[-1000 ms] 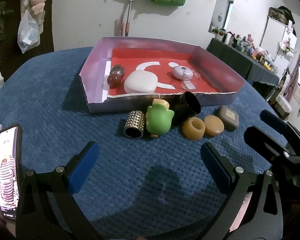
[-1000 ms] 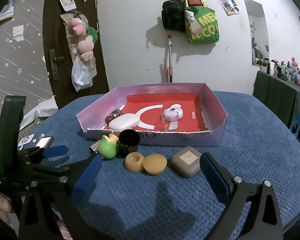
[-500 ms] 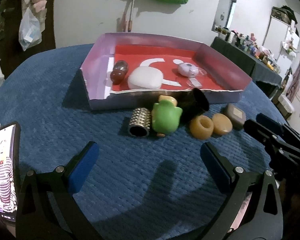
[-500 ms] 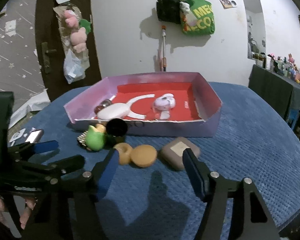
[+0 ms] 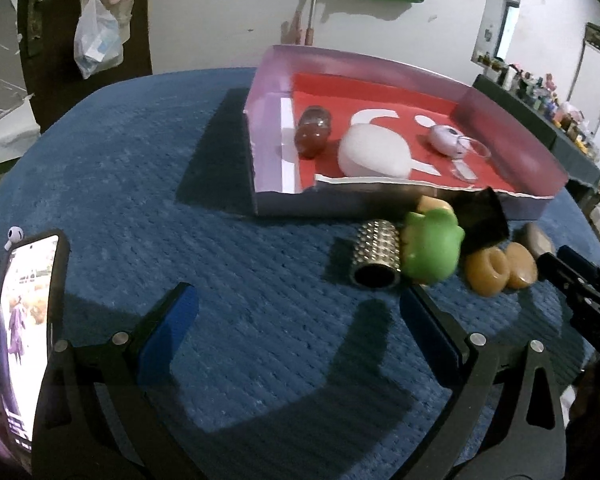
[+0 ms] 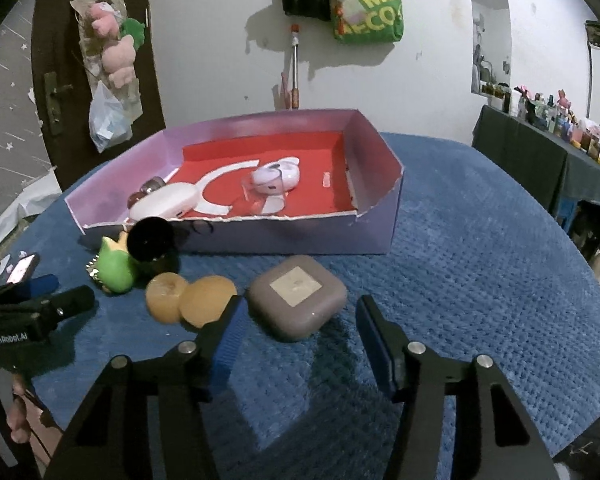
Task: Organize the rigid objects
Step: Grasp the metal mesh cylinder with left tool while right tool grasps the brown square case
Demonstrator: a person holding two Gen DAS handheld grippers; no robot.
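Observation:
On the blue cloth, in front of the purple box (image 6: 300, 236), lies a row of loose things: a studded metal cylinder (image 5: 376, 256), a green toy (image 5: 432, 248), a black cup (image 5: 482, 216) on its side, an amber ring (image 6: 164, 294), an amber disc (image 6: 210, 298) and a brown square case (image 6: 298, 296). My right gripper (image 6: 300, 312) is closing, its blue pads flank the near end of the brown case with gaps on both sides. My left gripper (image 5: 296, 300) stands wide open over bare cloth, just short of the cylinder and the green toy.
Inside the box (image 5: 268, 152) lie a white oval case (image 5: 374, 154), a dark red egg (image 5: 312, 136) and a pale purple piece (image 5: 444, 140). A lit phone (image 5: 24, 320) and earbuds (image 5: 14, 236) lie at the left edge. A dark cabinet (image 6: 540, 156) stands far right.
The right jaws have narrowed from wide apart to about the brown case's width. Both grippers have moved forward and down toward the row of objects.

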